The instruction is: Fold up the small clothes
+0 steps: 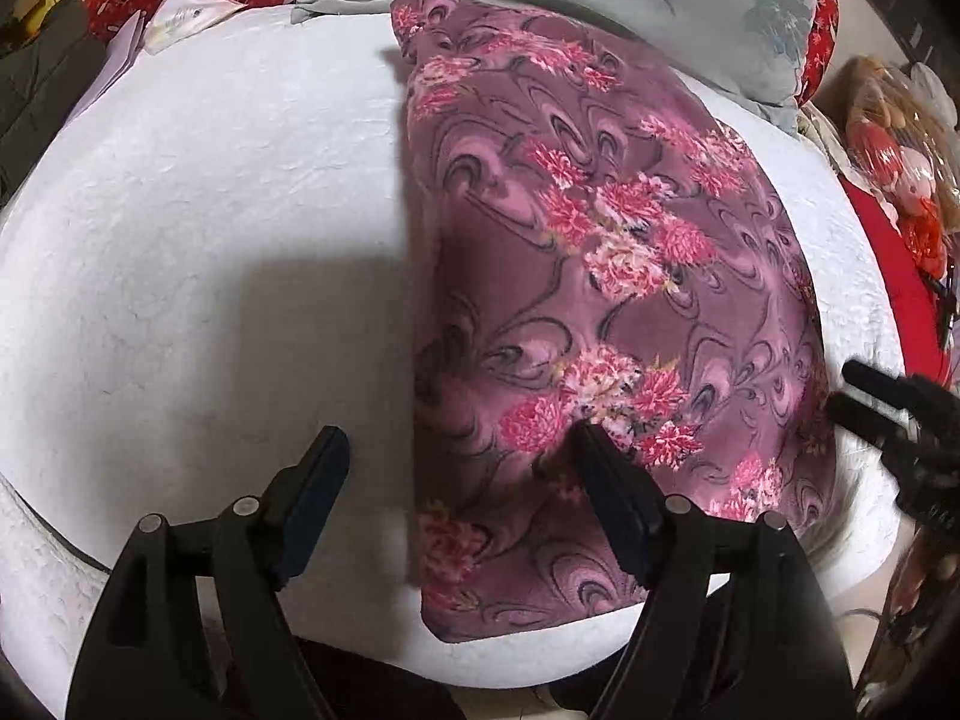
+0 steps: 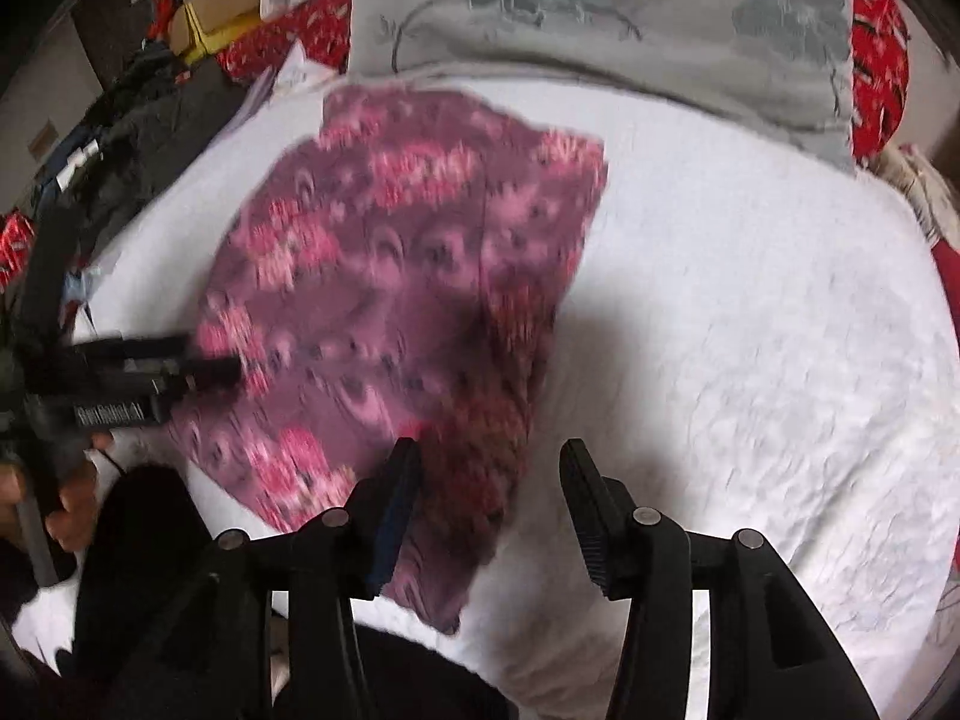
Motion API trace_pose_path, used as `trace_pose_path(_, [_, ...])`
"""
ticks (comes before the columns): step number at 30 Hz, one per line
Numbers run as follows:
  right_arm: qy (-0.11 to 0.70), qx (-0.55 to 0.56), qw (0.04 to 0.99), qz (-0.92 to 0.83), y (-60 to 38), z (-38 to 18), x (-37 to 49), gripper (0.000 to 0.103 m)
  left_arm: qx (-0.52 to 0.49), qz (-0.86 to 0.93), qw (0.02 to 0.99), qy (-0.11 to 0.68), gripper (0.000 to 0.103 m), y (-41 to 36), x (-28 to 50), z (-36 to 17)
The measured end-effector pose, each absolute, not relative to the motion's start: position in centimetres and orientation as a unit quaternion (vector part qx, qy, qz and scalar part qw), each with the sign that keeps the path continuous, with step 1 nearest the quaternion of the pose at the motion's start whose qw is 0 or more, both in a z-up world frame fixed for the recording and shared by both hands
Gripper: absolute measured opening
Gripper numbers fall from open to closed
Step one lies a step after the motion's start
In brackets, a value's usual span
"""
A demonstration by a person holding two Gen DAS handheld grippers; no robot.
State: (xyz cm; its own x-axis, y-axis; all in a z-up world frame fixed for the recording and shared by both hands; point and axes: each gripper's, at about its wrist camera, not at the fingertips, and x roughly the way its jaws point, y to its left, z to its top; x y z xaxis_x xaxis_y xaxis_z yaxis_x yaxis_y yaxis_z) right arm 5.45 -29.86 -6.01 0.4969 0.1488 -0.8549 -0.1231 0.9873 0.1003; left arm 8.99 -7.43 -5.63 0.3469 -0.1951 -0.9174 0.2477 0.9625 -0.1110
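My left gripper (image 1: 459, 468) and right gripper (image 2: 489, 474) both stand apart, empty, straddling opposite edges of the folded garment (image 1: 600, 252), apparently released flat on the bed (image 1: 210, 210).

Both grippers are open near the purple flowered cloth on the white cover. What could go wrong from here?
1. The left gripper straddles the flowered cloth's edge; closing may pinch the white cover too.
2. The right gripper sits at the opposite edge; an uneven grab could skew the fold.

One floral garment (image 1: 600, 252), one grey pillow (image 1: 600, 6), one white cover (image 1: 210, 210), two grippers.
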Motion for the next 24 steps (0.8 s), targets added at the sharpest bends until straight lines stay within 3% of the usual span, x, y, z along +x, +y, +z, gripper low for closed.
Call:
trace_pose_path(6, [0.491,0.077,0.866,0.053,-32.0,-5.6,6.6,0.051,0.009,-0.147,0.828,0.541,0.078,-7.7,9.2,-3.5])
trace_pose_path(11, [0.453,0.169,0.875,0.040,-35.0,-4.5,8.2,0.051,-0.029,-0.148,0.840,0.521,0.078,-7.2,13.8,-1.0])
trace_pose_path(15, [0.450,0.195,0.871,0.015,-35.8,-6.0,11.1,0.051,-0.027,-0.124,0.834,0.538,0.078,-8.0,17.6,-2.7])
trace_pose_path(16, [0.460,0.193,0.867,0.010,-35.9,-6.8,11.9,0.049,-0.031,-0.122,0.825,0.550,0.083,-8.1,18.2,-3.9])
trace_pose_path(18, [0.457,0.189,0.869,0.025,-36.0,-7.5,12.8,0.034,-0.060,-0.127,0.813,0.565,0.095,-7.8,19.2,-5.4])
trace_pose_path(19, [0.453,0.190,0.871,0.025,-36.2,-7.2,12.9,0.012,-0.073,-0.126,0.811,0.566,0.096,-7.4,19.3,-5.6])
trace_pose_path(24, [0.421,0.192,0.886,0.045,-36.9,-4.7,13.7,0.004,-0.086,-0.138,0.827,0.539,0.096,-6.6,19.7,-3.3])
